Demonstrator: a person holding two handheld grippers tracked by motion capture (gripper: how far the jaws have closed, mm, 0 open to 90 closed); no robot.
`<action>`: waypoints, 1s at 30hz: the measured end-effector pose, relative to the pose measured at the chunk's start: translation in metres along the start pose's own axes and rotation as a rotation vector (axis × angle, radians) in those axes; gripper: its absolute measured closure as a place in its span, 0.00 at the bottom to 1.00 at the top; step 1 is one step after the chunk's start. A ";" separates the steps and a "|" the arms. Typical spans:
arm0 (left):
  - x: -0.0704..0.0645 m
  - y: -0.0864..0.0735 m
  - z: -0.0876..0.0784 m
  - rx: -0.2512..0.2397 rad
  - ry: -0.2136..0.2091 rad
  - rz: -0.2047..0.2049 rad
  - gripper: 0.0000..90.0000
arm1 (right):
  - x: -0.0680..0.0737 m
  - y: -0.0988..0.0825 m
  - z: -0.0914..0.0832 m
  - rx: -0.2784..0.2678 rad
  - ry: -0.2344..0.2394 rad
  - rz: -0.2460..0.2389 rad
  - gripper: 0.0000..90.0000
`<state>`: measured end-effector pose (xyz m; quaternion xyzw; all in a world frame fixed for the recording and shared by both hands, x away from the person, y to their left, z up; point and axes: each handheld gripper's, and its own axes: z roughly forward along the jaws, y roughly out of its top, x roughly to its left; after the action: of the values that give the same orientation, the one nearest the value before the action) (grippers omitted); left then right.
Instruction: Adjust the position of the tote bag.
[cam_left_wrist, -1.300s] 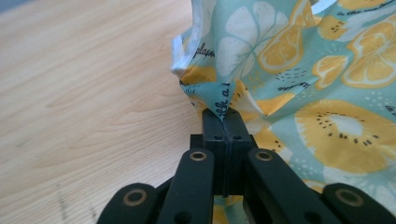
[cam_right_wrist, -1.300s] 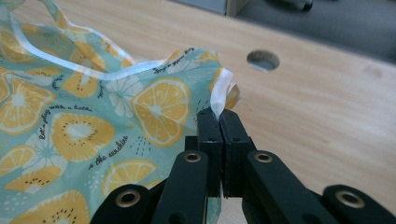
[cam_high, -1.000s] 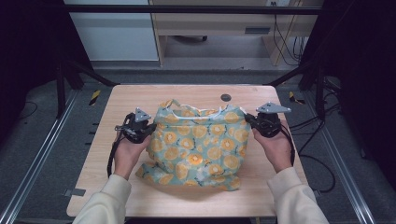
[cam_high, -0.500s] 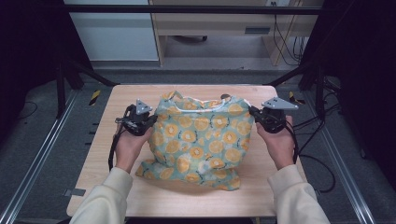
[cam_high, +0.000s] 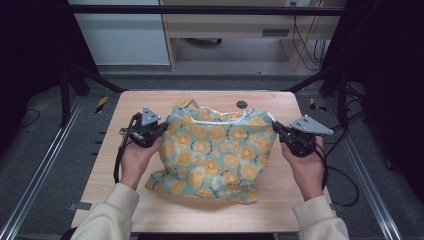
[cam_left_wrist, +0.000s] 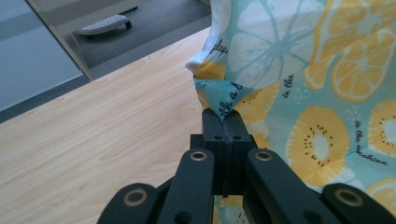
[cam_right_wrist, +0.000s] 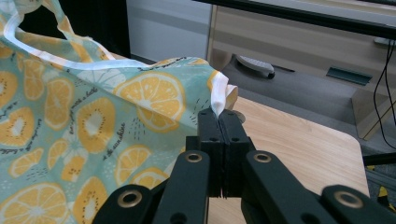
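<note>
bag: thin printed fabric bag (cam_high: 215, 150) with lemon and kiwi slices, spread across the middle of the tabletop (cam_high: 125, 205), top hem toward the far edge, bottom bunched near the front edge

feel: looks light, floppy and probably easy to crease, no stiffness at all

left gripper (cam_left_wrist: 224, 122): clamped tight on the bag's upper left corner

right gripper (cam_right_wrist: 218, 122): pinching the white-trimmed upper right corner

where to grab: I'd say the hemmed corners, doubled cloth shouldn't slip

handle (cam_high: 192, 104): small loop poking up at the far hem
</note>
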<state>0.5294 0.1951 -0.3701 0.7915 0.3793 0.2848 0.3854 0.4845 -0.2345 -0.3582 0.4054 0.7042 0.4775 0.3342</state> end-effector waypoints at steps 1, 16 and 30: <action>0.000 -0.001 -0.001 0.001 -0.002 0.006 1.00 | 0.001 -0.001 -0.002 -0.003 0.000 0.000 1.00; -0.010 -0.020 -0.019 -0.038 -0.018 0.007 1.00 | 0.016 -0.025 -0.023 -0.031 0.033 0.005 1.00; -0.021 -0.049 -0.039 -0.080 -0.057 0.002 1.00 | 0.033 -0.054 -0.040 -0.028 0.065 0.022 1.00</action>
<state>0.4701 0.2138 -0.3924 0.7837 0.3557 0.2773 0.4271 0.4218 -0.2331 -0.3985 0.3926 0.7036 0.5039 0.3114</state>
